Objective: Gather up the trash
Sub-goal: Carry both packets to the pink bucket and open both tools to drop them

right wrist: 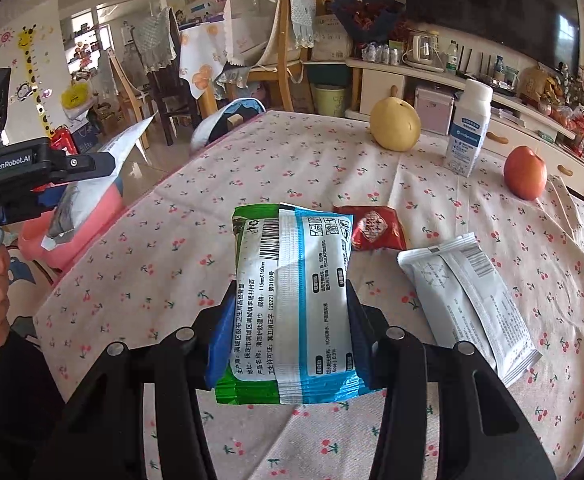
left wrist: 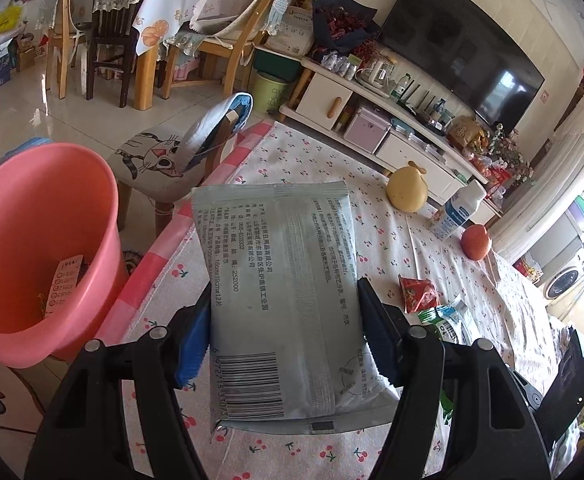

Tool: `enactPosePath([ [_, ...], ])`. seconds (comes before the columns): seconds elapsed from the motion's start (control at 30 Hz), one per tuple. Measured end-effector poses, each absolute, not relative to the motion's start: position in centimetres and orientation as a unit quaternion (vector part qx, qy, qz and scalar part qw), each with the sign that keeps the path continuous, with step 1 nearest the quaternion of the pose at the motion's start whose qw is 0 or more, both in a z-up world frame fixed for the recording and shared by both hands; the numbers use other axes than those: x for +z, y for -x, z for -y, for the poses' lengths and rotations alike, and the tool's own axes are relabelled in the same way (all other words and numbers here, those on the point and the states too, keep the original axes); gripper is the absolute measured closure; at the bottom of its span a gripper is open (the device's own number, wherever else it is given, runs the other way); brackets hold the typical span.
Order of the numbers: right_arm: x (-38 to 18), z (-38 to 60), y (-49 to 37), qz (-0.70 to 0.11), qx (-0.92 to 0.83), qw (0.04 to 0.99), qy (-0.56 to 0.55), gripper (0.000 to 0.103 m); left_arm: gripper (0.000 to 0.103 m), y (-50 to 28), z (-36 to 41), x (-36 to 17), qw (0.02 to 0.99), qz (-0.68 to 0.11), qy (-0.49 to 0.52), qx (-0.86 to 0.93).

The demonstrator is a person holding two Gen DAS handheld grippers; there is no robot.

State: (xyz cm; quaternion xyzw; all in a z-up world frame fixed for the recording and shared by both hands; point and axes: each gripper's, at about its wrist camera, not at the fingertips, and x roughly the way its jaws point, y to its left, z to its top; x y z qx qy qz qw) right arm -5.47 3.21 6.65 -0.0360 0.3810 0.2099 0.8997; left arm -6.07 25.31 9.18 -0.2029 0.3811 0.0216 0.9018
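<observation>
Above the cherry-print tablecloth (right wrist: 152, 240), left tongs (left wrist: 284, 340) clamp a grey packet (left wrist: 280, 280), right tongs (right wrist: 288, 332) a green-blue packet (right wrist: 292, 300).

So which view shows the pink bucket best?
The left wrist view: the pink bucket sits beside the table with its open mouth and the scraps inside visible. In the right wrist view only a pink sliver shows, mostly hidden behind the left claw's packet.
</observation>
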Motion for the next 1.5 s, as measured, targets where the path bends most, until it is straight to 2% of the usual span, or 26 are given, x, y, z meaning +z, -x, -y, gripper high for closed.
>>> enactPosePath([
  [0.3, 9.2, -10.3, 5.7, -0.361, 0.272, 0.891, 0.055, 0.053, 0.035, 6.8, -29.9, 10.2, 0.906, -0.352, 0.223, 0.073],
  [0.8, 13.4, -25.3, 4.6, -0.326, 0.385, 0.859, 0.081, 0.053, 0.035, 9.3, -42.7, 9.9, 0.874, -0.315, 0.297, 0.222],
  [1.27, 11.3, -33.8, 2.2, -0.354, 0.422, 0.832, 0.064, 0.053, 0.034, 9.4, -48.4, 8.2, 0.840, -0.330, 0.344, 0.259],
  [1.37, 10.3, -33.8, 1.9, -0.359, 0.421, 0.831, 0.057, 0.049, 0.034, 9.2, -48.7, 7.6, 0.833, -0.346, 0.344, 0.262],
  [1.43, 10.1, -33.8, 1.8, -0.354, 0.420, 0.834, 0.059, 0.043, 0.034, 9.0, -49.0, 7.2, 0.826, -0.357, 0.344, 0.268],
  [1.5, 10.2, -33.7, 2.0, -0.344, 0.410, 0.842, 0.068, 0.029, 0.033, 9.1, -49.2, 7.2, 0.826, -0.354, 0.348, 0.267],
])
